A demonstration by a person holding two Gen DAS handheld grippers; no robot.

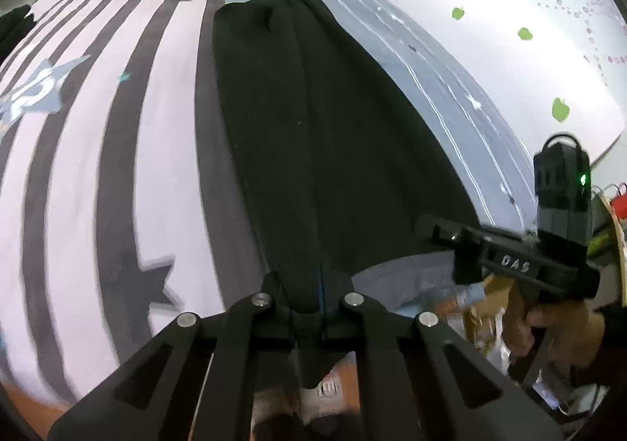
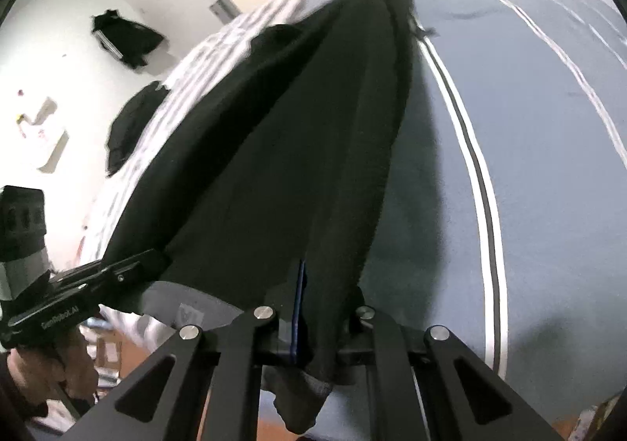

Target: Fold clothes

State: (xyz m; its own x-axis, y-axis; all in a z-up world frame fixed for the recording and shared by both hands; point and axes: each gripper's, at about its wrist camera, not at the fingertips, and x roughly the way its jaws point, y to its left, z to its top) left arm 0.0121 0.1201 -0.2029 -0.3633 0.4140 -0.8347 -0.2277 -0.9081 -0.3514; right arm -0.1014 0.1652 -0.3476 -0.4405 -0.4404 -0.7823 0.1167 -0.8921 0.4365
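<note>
Two grippers, both jaws clamped on near edge of one black garment (image 1: 313,135).
- Left gripper (image 1: 309,308): pinches hem, cloth bunched btwn pads.
- Right gripper (image 2: 313,327): same, corner hangs below jaws.
- Garment: stretched away over bed (image 1: 117,167), far end resting on it.
- Step: prob. lift-and-carry for lengthwise fold; next needs both hands moving together, even tension.
- Left view only: striped star cover, right hand (image 1: 556,327).
- Right view only: dark clothes (image 2: 125,37) by wall.
</note>
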